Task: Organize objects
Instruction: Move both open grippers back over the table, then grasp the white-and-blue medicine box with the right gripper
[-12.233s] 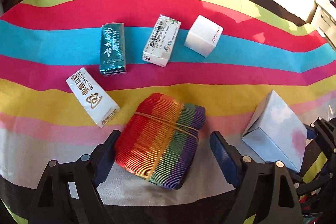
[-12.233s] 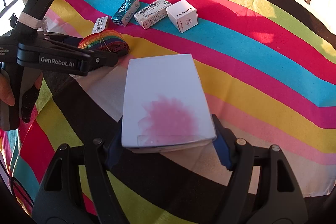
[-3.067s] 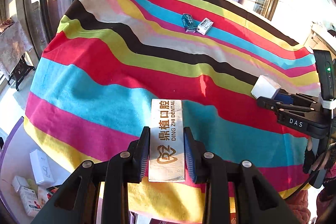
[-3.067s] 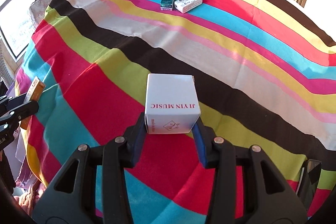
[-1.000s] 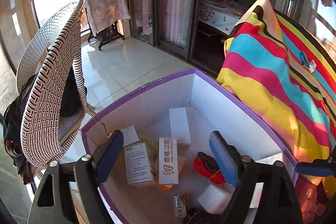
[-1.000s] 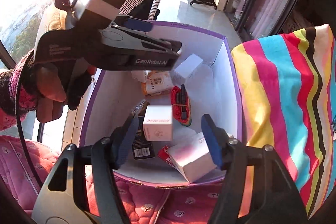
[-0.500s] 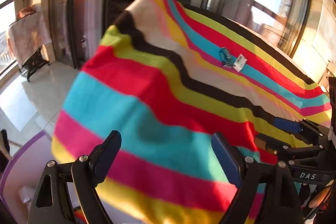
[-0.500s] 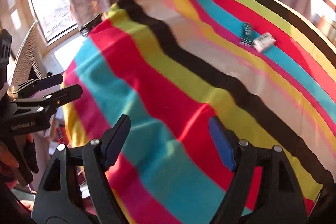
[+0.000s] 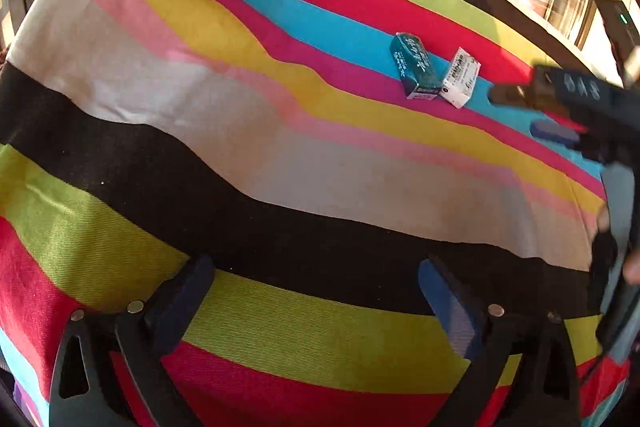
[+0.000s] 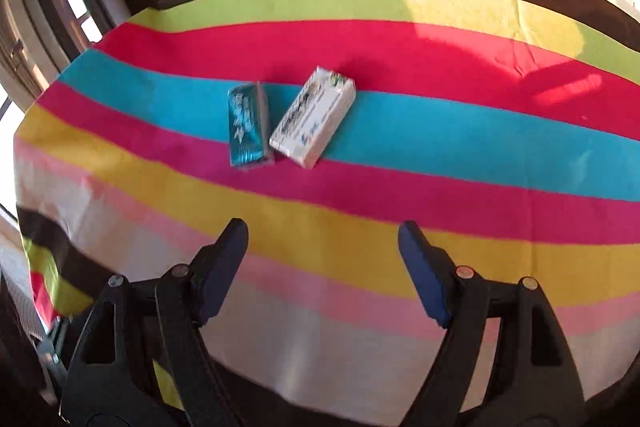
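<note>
Two small cartons are being shown lying side by side on the striped cloth (image 10: 400, 259) covering the desk: a teal box (image 10: 247, 125) and a white box (image 10: 314, 117), just beside each other where the blue and magenta stripes meet. The right gripper (image 10: 322, 265) is being held near them with its jaws wide and empty; the left gripper (image 9: 316, 303), likewise wide and empty, is being held well apart from them. Both boxes are being judged light, stiff yet crushable, and best pinched across their long side faces.
</note>
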Motion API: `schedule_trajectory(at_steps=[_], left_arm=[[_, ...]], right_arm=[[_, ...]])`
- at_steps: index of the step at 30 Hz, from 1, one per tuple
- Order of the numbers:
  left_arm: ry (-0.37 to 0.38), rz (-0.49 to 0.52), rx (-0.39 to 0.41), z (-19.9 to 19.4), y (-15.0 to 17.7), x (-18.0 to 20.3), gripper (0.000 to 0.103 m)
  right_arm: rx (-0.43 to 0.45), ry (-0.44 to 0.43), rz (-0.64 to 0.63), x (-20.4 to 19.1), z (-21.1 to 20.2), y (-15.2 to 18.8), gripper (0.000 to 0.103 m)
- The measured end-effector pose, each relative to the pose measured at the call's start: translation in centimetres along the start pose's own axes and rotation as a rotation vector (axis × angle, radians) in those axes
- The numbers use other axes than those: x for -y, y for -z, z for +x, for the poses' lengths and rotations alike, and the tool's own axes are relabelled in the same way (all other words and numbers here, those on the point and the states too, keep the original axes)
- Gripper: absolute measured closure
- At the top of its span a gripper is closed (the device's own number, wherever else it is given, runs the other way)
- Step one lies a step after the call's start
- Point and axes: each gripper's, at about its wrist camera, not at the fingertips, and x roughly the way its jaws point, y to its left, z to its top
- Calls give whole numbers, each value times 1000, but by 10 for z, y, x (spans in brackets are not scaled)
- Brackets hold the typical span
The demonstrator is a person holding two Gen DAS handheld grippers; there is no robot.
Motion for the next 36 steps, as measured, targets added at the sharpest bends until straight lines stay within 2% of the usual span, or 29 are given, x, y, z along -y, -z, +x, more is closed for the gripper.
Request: schedule_trajectory(at_steps=[2,6,9,11,12,14,15,16,18,20,23,27,31,33,36], left_arm=[[-26,21,-9,1,1,5,0],[-22,11,-8,-2,3,1,0],[-18,8,-7,-4,4,-1,0],[-15,6,-6,-5,3,-2,0],[-11,3,-5,-2,1,0,0],[-2,-3,-1,-4,2,-2,0],[2,-6,1,-5,2,-3,0],[6,-8,3,-7,3,-4,0],[10,-10,5,-8,4,-5,0],[5,-6,3,-9,5,-6,0],[-20,16,-9,-8,3,-1,0],[-24,17,-11,-2,0,1,0],[-28,17,-12,-3,2,1,0],[-34,16,-15,-2,1,3,0],[-43,7,-33,0,-2,4,0]], right_arm=[[25,-3,51,0,12,-22,23],[51,49,134,-6,37,-53,23],[20,137,128,-12,58,-68,23],[-40,221,84,-15,75,-68,23],[-71,233,64,-16,83,-65,23],[-75,249,-9,-18,84,-54,31],[-54,247,-54,-19,78,-47,64],[-52,228,-82,-17,71,-42,66],[-56,141,-92,-8,50,-26,66],[-55,117,-173,-4,24,-3,66],[-106,82,-273,11,-9,35,66],[-130,69,-330,35,-40,72,66],[-71,60,-307,49,-49,85,65],[-52,62,-307,52,-48,80,64],[-29,50,-297,43,-39,73,56]])
